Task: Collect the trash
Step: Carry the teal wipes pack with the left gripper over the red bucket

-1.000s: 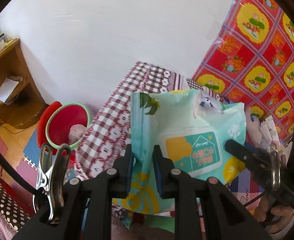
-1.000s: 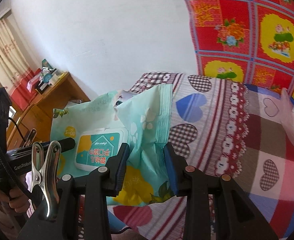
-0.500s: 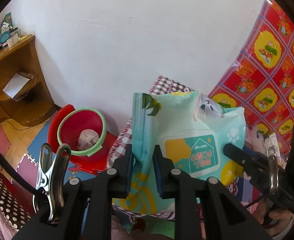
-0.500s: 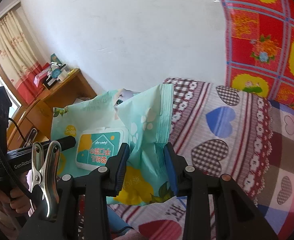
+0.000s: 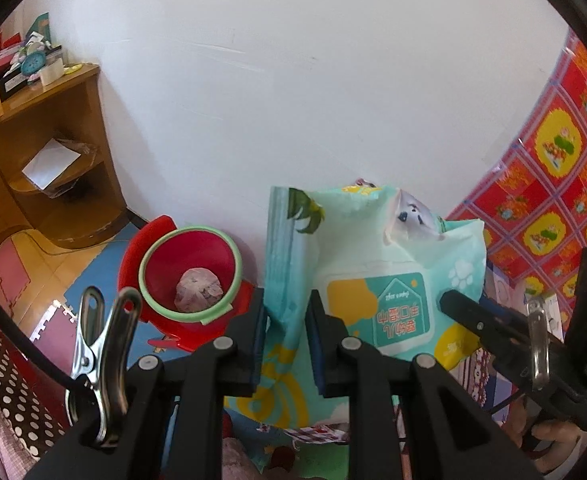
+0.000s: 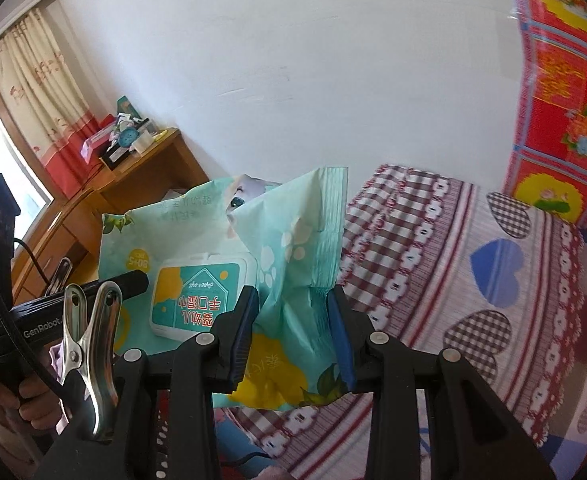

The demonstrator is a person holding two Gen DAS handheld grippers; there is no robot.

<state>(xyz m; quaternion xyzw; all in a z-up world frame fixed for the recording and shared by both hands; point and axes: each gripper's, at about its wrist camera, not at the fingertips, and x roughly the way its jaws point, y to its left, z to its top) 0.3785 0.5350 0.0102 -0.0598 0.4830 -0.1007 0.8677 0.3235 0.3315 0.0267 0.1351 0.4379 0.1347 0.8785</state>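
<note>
Left hand-held gripper (image 5: 286, 336) and right hand-held gripper (image 6: 293, 336) each clamp one edge of a mint-green wet-wipe pack (image 5: 377, 280), held in the air between them. At 9 o'clock of the pack in the left wrist view, a red bin (image 5: 191, 276) on the floor holds crumpled trash (image 5: 199, 290). A patterned bed (image 6: 473, 280) lies at 3 o'clock in the right wrist view.

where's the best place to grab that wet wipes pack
By its flat crimped side edges, one from each side, as the left gripper and right gripper are doing now. The wet wipes pack is limp and mostly empty, and its middle carries a stiff plastic lid.
</note>
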